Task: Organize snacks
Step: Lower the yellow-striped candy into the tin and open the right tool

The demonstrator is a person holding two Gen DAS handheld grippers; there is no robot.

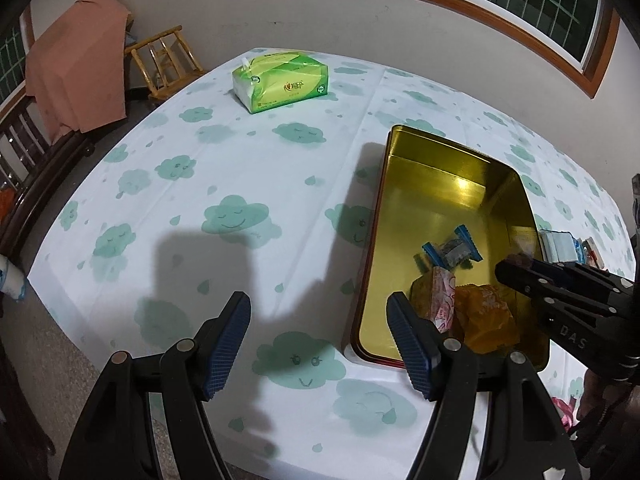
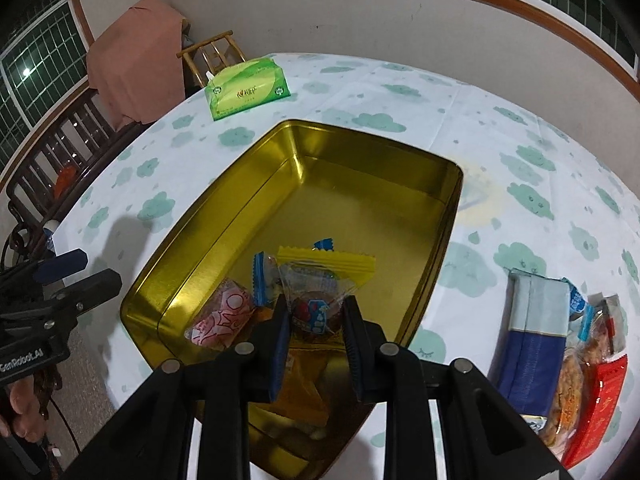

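Note:
A gold tin (image 2: 340, 200) lies open on the cloud-print tablecloth. Inside its near end are a pink packet (image 2: 224, 316), an orange packet (image 2: 300, 380) and a blue-edged wrapped snack (image 2: 260, 276). My right gripper (image 2: 316, 308) hangs over that end, shut on a clear packet with a yellow top edge (image 2: 320, 276) and a dark round snack inside. My left gripper (image 1: 318, 304) stands open and empty over the cloth, just left of the tin (image 1: 440, 184). In the left wrist view the right gripper (image 1: 520, 272) reaches in from the right over the tin.
A green tissue pack (image 1: 280, 80) sits at the table's far side. Right of the tin lie a blue-and-grey box (image 2: 536, 340), a cracker packet (image 2: 568, 392) and a red packet (image 2: 596, 408). A wooden chair and a bench with a pink cloth stand beyond the left edge.

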